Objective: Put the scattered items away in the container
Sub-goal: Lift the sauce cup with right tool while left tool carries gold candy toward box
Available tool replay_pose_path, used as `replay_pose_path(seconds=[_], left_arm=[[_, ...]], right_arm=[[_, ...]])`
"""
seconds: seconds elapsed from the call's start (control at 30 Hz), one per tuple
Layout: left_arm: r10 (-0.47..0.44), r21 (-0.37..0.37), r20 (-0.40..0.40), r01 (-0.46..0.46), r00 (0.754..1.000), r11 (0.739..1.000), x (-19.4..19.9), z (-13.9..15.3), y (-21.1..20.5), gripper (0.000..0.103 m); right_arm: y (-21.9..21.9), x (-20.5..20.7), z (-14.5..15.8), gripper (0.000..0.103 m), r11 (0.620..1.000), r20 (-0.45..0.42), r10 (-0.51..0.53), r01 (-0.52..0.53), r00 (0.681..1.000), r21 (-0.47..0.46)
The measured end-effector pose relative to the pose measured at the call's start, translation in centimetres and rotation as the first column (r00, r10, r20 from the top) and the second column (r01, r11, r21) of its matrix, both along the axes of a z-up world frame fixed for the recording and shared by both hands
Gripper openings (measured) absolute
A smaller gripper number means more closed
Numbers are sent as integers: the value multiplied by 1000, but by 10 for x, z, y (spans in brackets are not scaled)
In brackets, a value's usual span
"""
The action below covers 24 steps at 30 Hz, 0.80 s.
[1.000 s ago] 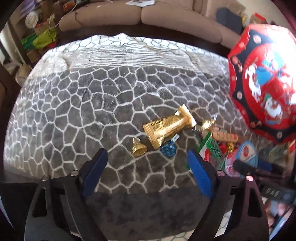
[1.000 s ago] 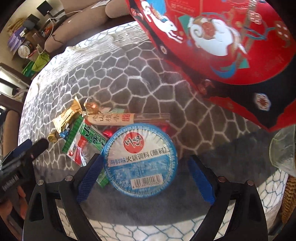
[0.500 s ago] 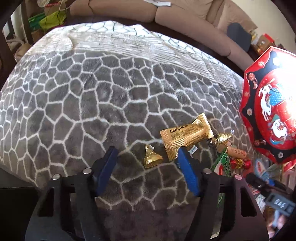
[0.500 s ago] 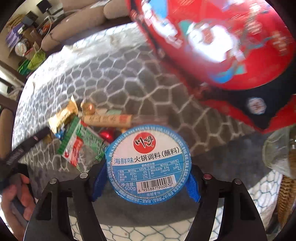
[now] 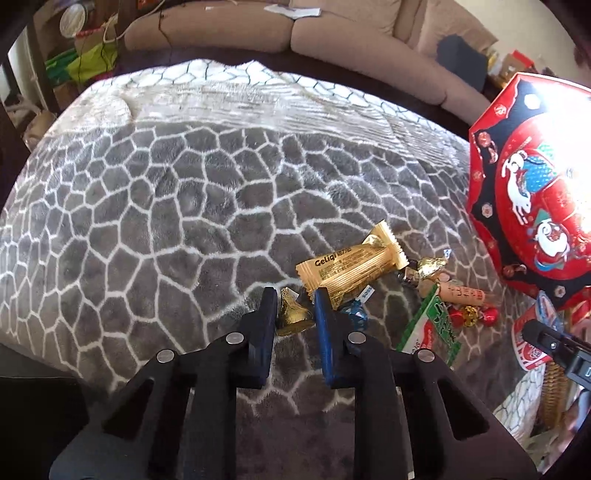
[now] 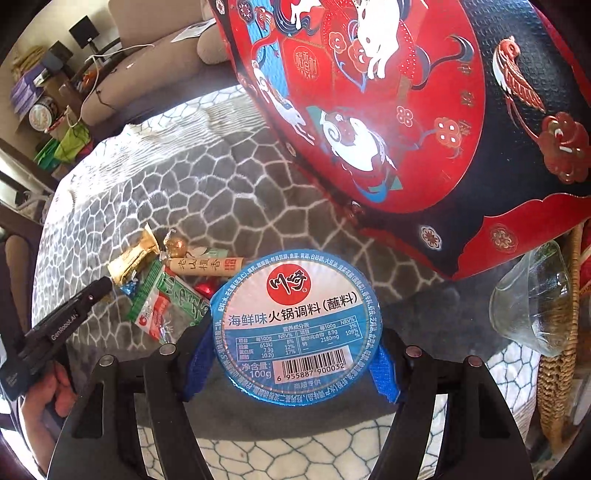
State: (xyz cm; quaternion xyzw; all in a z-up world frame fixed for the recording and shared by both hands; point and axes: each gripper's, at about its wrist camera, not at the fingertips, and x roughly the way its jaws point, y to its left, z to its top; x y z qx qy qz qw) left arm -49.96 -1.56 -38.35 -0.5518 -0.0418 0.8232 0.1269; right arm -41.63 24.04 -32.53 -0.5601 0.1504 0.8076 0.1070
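Note:
My left gripper (image 5: 294, 308) is shut on a gold foil chocolate drop (image 5: 291, 314) on the grey patterned blanket (image 5: 155, 206). Beside it lie a gold Geliqi bar (image 5: 351, 264), a blue foil candy (image 5: 355, 314), a green-white packet (image 5: 430, 330) and a tan stick snack (image 5: 461, 295). My right gripper (image 6: 291, 358) is shut on a round blue-lidded sauce cup (image 6: 295, 325), held a little above the blanket. The red octagonal gift box (image 6: 406, 103) stands tilted just behind it, and also shows at the right in the left wrist view (image 5: 535, 192).
A beige sofa (image 5: 332, 33) runs along the far side. A glass bowl (image 6: 532, 299) sits on a wicker basket (image 6: 557, 362) at the right. More candies (image 6: 177, 247) lie left of the cup. The left gripper shows there too (image 6: 59, 328).
My left gripper moved forward and closed on the gold chocolate drop. My right gripper closed on the sauce cup and lifted it slightly towards the red box.

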Motion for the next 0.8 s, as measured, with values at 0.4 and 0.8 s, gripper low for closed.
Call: replay_pose_path(seconds=[0.4, 0.8], left_arm=[[-28, -89, -97, 19, 995, 996, 20, 50, 13, 20], [-62, -187, -248, 15, 967, 982, 79, 144, 7, 20]], right_arm=[[-12, 6, 20, 72, 999, -26, 44, -44, 999, -1], [-39, 39, 101, 72, 987, -175, 159, -155, 972, 36]])
